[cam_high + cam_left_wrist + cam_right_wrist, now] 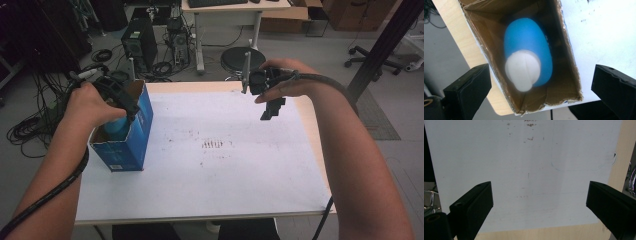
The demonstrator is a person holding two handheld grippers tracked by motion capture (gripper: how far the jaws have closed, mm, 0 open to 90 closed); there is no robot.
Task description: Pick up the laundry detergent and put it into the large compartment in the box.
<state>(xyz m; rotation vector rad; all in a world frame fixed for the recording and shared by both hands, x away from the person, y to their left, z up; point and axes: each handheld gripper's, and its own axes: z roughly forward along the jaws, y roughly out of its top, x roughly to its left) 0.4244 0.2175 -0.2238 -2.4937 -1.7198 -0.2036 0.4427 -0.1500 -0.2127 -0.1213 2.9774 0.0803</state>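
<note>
Both grippers — left [541, 92] above the open blue carton [142, 127] holding a bottle [527, 50], right [539, 205] over the white-sheeted table [225, 175] — stand released, computer towers [137, 45] behind.

This is a lab or tech office. Beyond the far edge of the bench [310, 130], desktop computer towers [137, 45] stand on the grey floor amid coiled cables [25, 130], with a round black stool [242, 59], a desk [235, 10] and cardboard boxes [350, 12].
</note>
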